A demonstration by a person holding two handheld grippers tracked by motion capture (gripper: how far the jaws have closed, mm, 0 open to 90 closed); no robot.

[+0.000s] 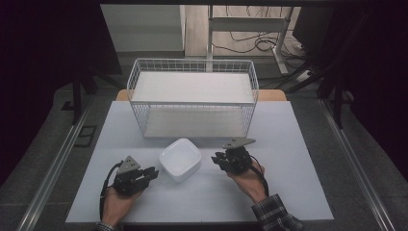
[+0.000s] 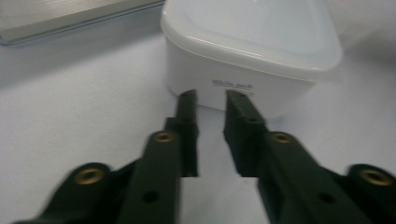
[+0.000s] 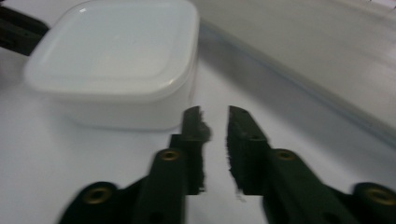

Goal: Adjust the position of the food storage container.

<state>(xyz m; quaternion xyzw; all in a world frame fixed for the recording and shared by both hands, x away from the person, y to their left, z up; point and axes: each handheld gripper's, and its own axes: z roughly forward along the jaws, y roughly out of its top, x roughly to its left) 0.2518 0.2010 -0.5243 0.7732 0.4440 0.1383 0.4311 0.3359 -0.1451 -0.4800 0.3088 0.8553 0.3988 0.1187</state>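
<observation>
A white square container (image 1: 180, 159) with its lid on sits on the white table (image 1: 288, 192), in front of the wire basket (image 1: 192, 61). My left gripper (image 1: 155, 172) is just to its left, tips pointing at its near-left side. In the left gripper view the jaws (image 2: 210, 95) stand almost together with only a narrow slit and nothing between them, tips just short of the container's wall (image 2: 252, 42). My right gripper (image 1: 215, 159) is right of the container. Its jaws (image 3: 215, 111) stand equally close together and hold nothing, beside the container's corner (image 3: 116, 51).
The white wire basket has two levels, both bare, and stands at the table's far middle. Its base edge (image 3: 303, 46) runs close behind the right gripper. Bare tabletop lies on both sides. Beyond the table are a desk frame and cables on the floor.
</observation>
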